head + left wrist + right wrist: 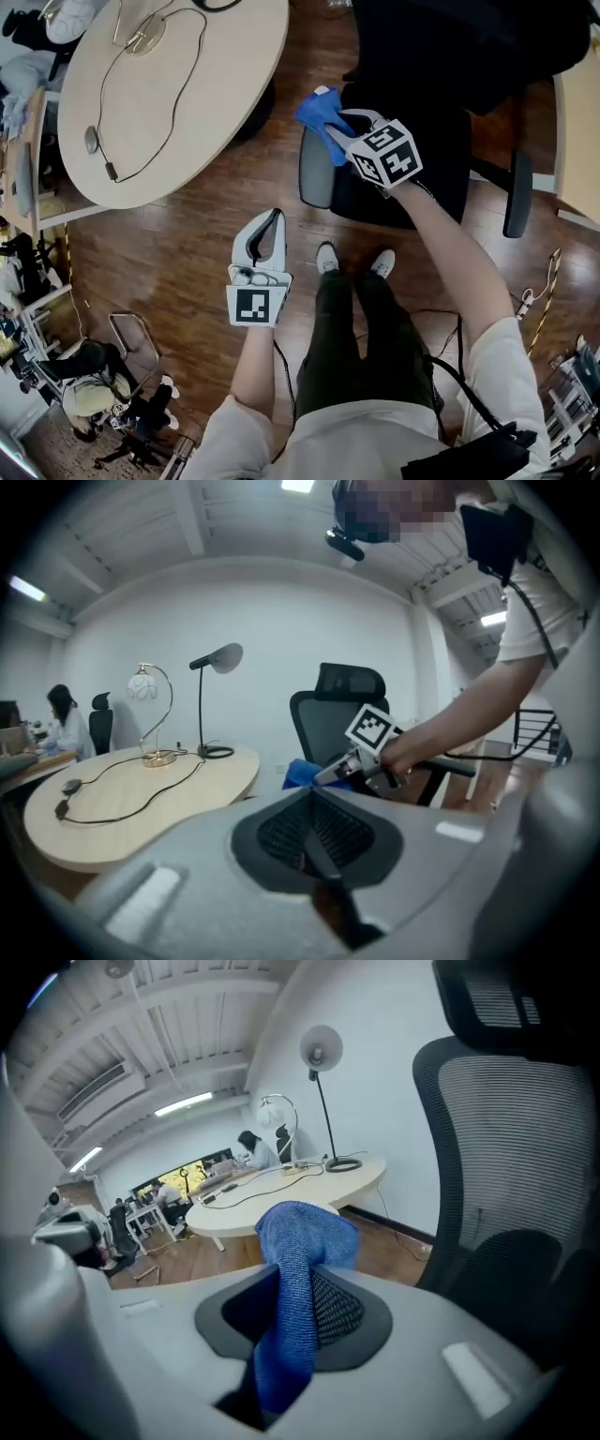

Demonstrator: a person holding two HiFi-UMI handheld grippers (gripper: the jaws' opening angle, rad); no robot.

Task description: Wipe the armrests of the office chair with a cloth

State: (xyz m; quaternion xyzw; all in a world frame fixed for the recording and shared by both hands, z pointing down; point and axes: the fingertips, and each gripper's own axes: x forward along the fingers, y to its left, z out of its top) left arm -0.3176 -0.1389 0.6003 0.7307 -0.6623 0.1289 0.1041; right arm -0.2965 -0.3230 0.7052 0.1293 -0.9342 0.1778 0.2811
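Approach step, I judge: my right hand-held gripper (330,120) pinches the blue woven cloth (312,109) by the grey chair armrest (317,173); left hand-held gripper (272,220) pressed together, empty. Next: lower to contact.

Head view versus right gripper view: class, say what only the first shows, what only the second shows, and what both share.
Only the head view: the left hand-held gripper, shut and empty, the person's shoes and the chair's armrests. Only the right gripper view: the ceiling lights and people at far desks. Both: the blue cloth clamped in the right hand-held gripper, the round table and the office chair.
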